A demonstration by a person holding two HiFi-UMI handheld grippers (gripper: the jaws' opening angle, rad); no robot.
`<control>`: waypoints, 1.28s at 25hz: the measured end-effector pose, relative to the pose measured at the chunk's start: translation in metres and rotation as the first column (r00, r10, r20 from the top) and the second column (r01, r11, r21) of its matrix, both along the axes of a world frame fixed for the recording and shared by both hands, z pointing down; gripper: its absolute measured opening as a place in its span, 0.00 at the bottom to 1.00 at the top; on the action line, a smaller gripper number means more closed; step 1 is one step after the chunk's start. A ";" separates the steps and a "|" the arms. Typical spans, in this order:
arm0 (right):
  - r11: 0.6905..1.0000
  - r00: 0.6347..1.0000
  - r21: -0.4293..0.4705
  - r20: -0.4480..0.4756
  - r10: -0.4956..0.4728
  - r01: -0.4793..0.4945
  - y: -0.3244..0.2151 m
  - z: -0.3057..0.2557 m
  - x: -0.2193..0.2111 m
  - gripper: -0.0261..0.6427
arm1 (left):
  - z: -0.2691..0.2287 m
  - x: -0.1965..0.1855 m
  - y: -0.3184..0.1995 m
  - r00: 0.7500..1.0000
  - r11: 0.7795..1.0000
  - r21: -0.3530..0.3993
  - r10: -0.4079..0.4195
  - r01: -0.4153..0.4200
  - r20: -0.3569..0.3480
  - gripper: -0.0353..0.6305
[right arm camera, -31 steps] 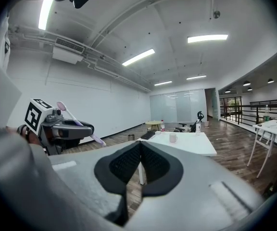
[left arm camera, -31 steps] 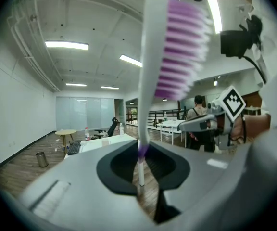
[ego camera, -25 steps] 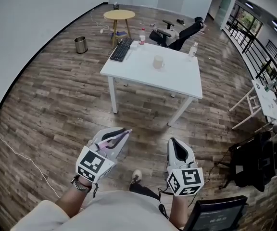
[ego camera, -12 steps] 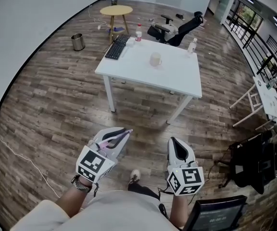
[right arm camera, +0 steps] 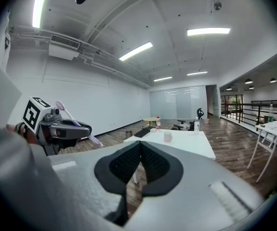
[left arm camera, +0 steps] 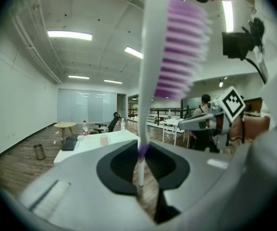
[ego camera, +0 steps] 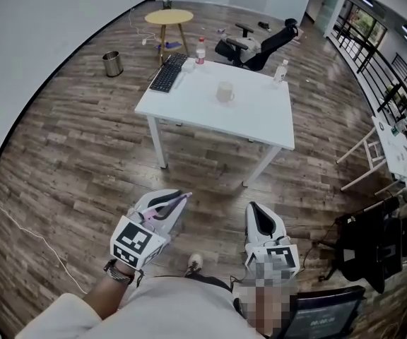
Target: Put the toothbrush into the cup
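Transport stage. Left tongs (left arm camera: 139,162) grip the toothbrush (left arm camera: 153,57) by its handle, bristles upward. Right tongs (right arm camera: 139,158) are closed and empty. The cup (ego camera: 225,92) stands on the counter (ego camera: 256,119), well apart ahead. Next move, as judged: approach the counter, then lower the brush into the cup.

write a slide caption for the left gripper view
Left hand-held gripper shut on a purple-bristled toothbrush, with the cup on the white table ahead.

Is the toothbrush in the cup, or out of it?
Out. The white, purple-bristled toothbrush is clamped in the left gripper; the pale cup stands on the white table, far off.
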State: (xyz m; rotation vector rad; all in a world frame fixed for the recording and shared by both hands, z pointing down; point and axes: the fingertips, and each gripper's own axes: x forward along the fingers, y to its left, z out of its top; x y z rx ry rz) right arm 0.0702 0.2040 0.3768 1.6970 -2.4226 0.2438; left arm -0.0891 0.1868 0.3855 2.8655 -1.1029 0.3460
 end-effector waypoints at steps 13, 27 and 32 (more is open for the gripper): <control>1.000 1.000 0.012 0.010 -0.029 0.029 -0.035 -0.003 0.013 0.04 | 0.002 0.018 -0.029 1.000 1.000 -0.008 -0.018 0.018 0.004 0.13; 0.998 0.998 -0.005 0.012 -0.063 0.063 -0.060 0.004 0.026 0.04 | 0.006 0.034 -0.051 0.999 0.998 -0.019 -0.054 0.054 -0.008 0.13; 0.998 0.998 -0.011 0.013 -0.068 0.069 -0.065 0.006 0.028 0.04 | 0.008 0.036 -0.053 0.998 0.998 -0.030 -0.061 0.060 -0.007 0.13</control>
